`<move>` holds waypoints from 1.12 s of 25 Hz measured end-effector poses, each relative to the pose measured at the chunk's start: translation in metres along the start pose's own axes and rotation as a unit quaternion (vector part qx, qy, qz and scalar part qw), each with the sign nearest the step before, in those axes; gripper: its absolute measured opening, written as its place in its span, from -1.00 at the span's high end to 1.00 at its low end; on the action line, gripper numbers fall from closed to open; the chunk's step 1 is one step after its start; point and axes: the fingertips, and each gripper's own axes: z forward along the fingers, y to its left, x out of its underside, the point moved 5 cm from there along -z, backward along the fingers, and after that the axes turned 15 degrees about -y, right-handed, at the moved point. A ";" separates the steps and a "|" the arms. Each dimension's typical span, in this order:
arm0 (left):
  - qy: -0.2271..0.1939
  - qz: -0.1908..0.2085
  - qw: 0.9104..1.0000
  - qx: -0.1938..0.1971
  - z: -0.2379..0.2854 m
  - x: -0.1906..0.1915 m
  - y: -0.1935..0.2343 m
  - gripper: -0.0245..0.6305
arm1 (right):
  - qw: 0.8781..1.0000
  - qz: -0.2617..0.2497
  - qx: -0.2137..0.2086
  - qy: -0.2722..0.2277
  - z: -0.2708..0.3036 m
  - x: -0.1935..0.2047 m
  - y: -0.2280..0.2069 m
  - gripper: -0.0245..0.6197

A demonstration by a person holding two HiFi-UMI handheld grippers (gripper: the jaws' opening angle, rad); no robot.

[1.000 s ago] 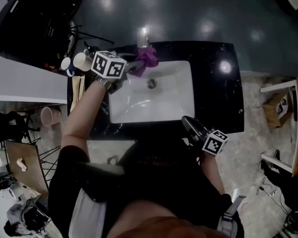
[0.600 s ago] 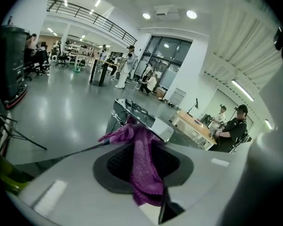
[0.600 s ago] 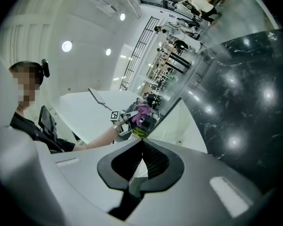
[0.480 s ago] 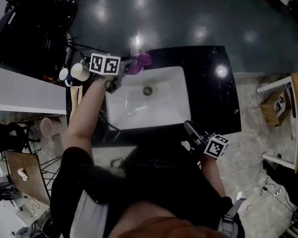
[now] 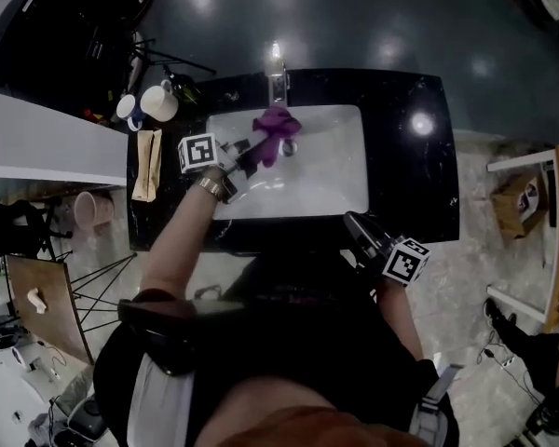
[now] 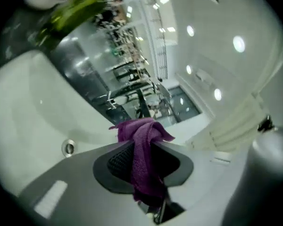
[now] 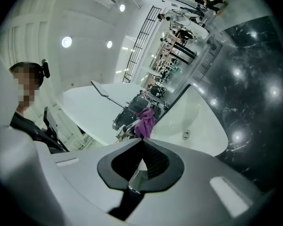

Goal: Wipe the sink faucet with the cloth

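Still clamping the cloth, the left gripper pulls off the faucet toward six o'clock, so wiping looks interrupted

One sink, one faucet, one purple cloth, two white mugs, two grippers: left gripper, right gripper.

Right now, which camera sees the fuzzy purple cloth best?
The left gripper view: the fuzzy purple cloth is big and close, pinched in the left gripper. The head view shows it small over the white sink; the right gripper view shows it tiny and far.
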 end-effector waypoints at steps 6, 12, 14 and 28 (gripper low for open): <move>-0.138 -0.178 0.974 0.018 0.035 -0.015 0.046 0.62 | 1.000 0.005 0.027 -0.008 -0.013 -0.009 -0.013 0.89; -0.186 -0.213 0.958 0.049 0.082 -0.054 0.058 0.63 | 0.998 0.012 0.066 -0.023 -0.029 -0.028 -0.033 0.89; -0.181 -0.208 0.960 0.060 0.090 -0.059 0.057 0.63 | 0.997 0.018 0.073 -0.026 -0.033 -0.033 -0.040 0.89; -0.163 -0.155 0.964 0.138 0.024 -0.066 0.011 0.63 | 0.999 0.023 0.029 0.021 0.007 -0.019 -0.032 0.89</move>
